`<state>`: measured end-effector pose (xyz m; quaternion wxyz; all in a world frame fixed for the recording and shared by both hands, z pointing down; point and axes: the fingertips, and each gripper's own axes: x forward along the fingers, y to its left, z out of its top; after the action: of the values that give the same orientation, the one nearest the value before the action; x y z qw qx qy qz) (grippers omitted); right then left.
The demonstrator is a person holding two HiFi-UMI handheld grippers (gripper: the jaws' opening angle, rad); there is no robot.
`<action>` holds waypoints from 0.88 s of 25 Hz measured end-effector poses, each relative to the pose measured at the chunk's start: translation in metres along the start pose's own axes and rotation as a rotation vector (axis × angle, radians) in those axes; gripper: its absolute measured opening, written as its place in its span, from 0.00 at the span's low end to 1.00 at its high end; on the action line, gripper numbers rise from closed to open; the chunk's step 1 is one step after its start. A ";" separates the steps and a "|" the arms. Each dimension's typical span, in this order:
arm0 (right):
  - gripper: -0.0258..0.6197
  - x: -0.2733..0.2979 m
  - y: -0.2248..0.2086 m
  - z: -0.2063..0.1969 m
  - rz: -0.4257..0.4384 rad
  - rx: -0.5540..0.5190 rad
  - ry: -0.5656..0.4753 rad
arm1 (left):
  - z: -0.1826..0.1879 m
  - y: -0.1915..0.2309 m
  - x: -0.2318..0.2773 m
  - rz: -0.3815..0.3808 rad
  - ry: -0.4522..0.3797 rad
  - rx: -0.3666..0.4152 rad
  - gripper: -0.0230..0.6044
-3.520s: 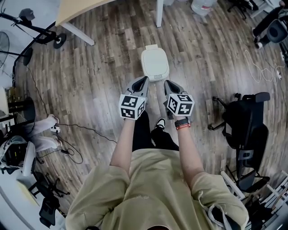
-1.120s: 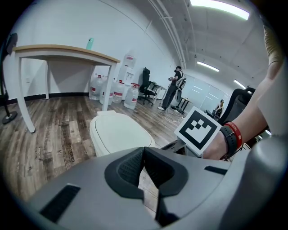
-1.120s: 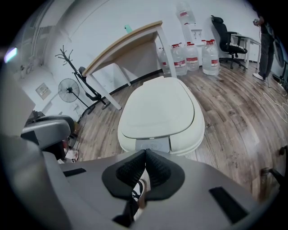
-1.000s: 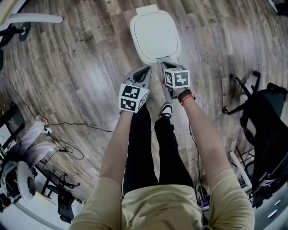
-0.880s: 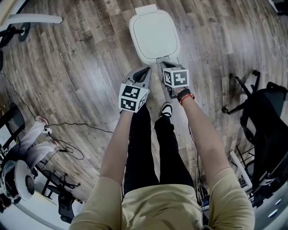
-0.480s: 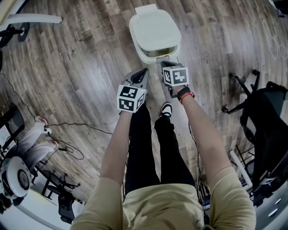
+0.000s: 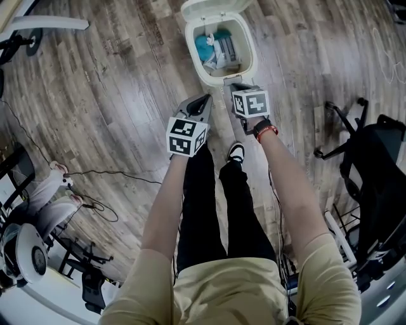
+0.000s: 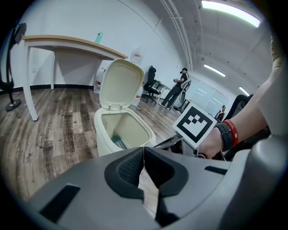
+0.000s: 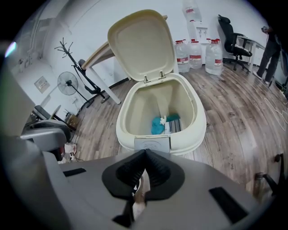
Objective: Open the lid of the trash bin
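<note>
The cream trash bin point(image 7: 202, 67) point(image 9: 193, 134) point(image 8: 104, 139) stands on the wood floor with its lid point(image 9: 141, 42) point(image 8: 119, 83) point(image 7: 212, 5) swung up and back on its hinge. Inside lie teal and striped scraps point(image 9: 164, 124) point(image 7: 216, 47). My right gripper point(image 9: 144, 155) point(image 7: 236, 84) is shut, its tip right at the grey push latch point(image 9: 152, 144) on the bin's front rim. My left gripper point(image 8: 143, 150) point(image 7: 202, 101) is shut and empty, held just short of the bin on its left front side.
A wooden table point(image 8: 63, 42) stands behind the bin. Water jugs point(image 9: 200, 54) line the far wall, with a black office chair point(image 9: 231, 33) nearby. Another black chair point(image 7: 365, 171) is at my right. Cables point(image 7: 95, 203) trail across the floor at left. A person point(image 8: 177, 87) stands far off.
The bin lid was flat and closed a second ago, lifted a crack half a second ago, and now stands fully up, showing the contents. Both grippers stayed near the bin's front edge.
</note>
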<state>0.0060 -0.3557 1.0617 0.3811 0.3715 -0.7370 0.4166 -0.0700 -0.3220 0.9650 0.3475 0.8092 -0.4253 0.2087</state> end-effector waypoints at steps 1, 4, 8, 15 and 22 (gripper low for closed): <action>0.06 -0.001 0.000 0.000 0.002 -0.010 0.010 | 0.000 -0.001 0.000 -0.003 0.001 0.001 0.08; 0.07 -0.006 0.002 0.003 0.011 -0.027 0.024 | 0.001 -0.003 -0.006 -0.001 0.007 0.004 0.08; 0.06 -0.036 0.011 0.020 0.030 0.014 -0.010 | 0.017 -0.004 -0.025 0.025 -0.016 -0.032 0.08; 0.06 -0.138 0.033 0.044 0.047 -0.023 -0.086 | 0.060 -0.031 -0.087 0.094 -0.051 -0.036 0.07; 0.07 -0.258 0.066 0.057 0.061 -0.103 -0.173 | 0.114 -0.085 -0.184 0.140 -0.111 -0.018 0.07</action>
<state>0.0464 -0.3223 0.7941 0.3216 0.3632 -0.7988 0.3558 -0.0954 -0.2726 0.7395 0.3152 0.7848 -0.5012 0.1835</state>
